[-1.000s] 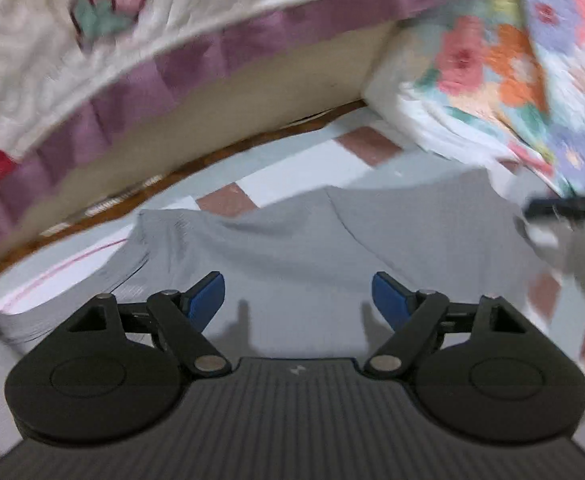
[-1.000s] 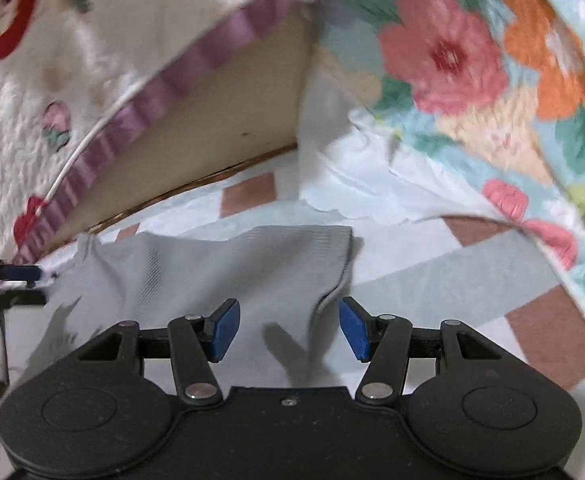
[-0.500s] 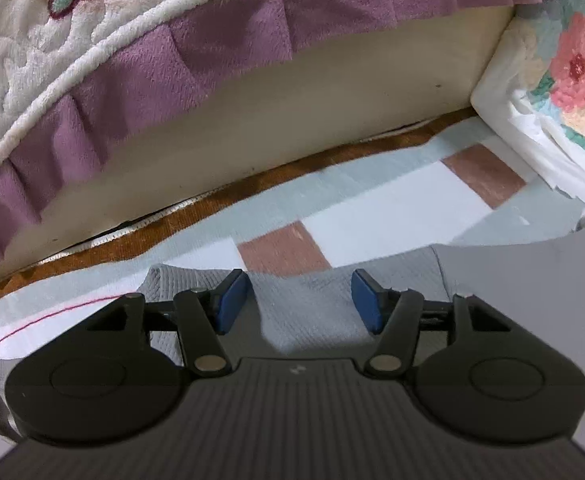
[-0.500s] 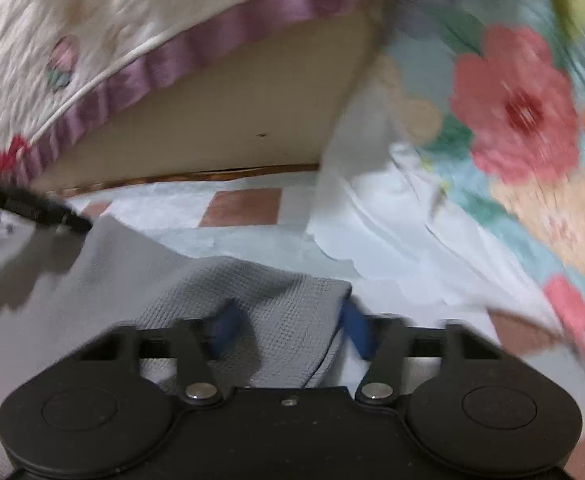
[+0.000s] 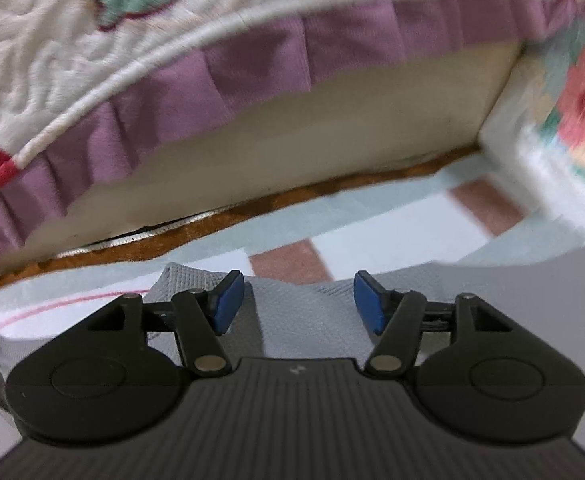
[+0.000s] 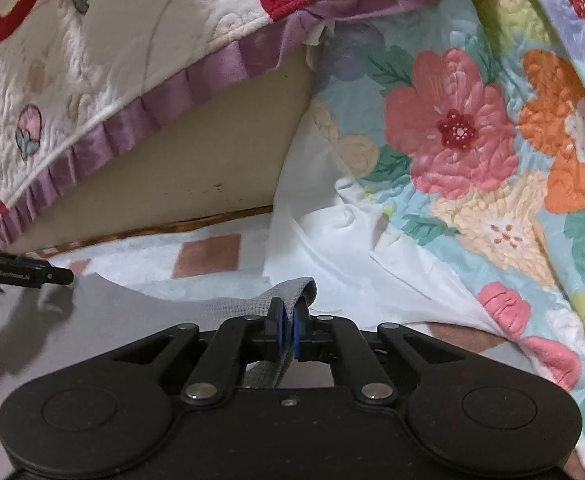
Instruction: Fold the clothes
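The right hand-held gripper (image 6: 286, 326) has its blue pads pressed together on a corner of the grey waffle-knit garment (image 6: 236, 306). The left hand-held gripper (image 5: 297, 300) hangs wide apart over the same garment's edge, holding nothing. The garment lies spread on a pale checked sheet (image 5: 372, 236). Beyond rise a cream quilt with purple ruffle (image 6: 140, 108) and a floral quilted blanket (image 6: 472, 128).
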Tool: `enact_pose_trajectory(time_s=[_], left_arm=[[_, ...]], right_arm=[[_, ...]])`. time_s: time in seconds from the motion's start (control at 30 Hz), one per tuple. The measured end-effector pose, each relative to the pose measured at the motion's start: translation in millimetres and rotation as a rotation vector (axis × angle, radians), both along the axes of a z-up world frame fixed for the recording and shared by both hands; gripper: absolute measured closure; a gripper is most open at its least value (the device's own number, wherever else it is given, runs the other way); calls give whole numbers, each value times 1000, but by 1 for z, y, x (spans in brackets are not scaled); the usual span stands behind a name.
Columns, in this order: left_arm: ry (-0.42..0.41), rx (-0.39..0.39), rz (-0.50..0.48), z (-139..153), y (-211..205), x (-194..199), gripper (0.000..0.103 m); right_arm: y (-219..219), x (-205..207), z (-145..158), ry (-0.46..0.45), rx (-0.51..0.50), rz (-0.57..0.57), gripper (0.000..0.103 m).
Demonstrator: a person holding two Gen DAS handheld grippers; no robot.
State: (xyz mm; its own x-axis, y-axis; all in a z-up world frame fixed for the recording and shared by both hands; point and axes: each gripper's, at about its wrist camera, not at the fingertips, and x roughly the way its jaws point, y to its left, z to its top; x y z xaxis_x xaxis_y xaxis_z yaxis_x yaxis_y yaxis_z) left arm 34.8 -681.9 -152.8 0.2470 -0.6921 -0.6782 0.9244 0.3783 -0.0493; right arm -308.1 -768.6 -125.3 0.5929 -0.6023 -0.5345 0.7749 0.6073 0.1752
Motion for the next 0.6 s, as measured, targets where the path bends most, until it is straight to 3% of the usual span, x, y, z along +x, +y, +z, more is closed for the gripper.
enact_pose_trajectory(time_s=[0.13,0.27,0.4,0.5,0.6], left_arm=[[106,-40,15,17,31,11,40],[73,-81,23,35,71,11,40],[36,-139,18,55,117,9,34],[74,-131,52,60,143,13,29],[149,-84,123,43,160,17,27]], right_arm=[[11,5,17,-147,115,75,98],[34,20,42,-306,220,192,98],[85,55,67,-376,241,358,97],[136,91,62,-312,243,480,96],[171,129,34,-149,246,543,89]])
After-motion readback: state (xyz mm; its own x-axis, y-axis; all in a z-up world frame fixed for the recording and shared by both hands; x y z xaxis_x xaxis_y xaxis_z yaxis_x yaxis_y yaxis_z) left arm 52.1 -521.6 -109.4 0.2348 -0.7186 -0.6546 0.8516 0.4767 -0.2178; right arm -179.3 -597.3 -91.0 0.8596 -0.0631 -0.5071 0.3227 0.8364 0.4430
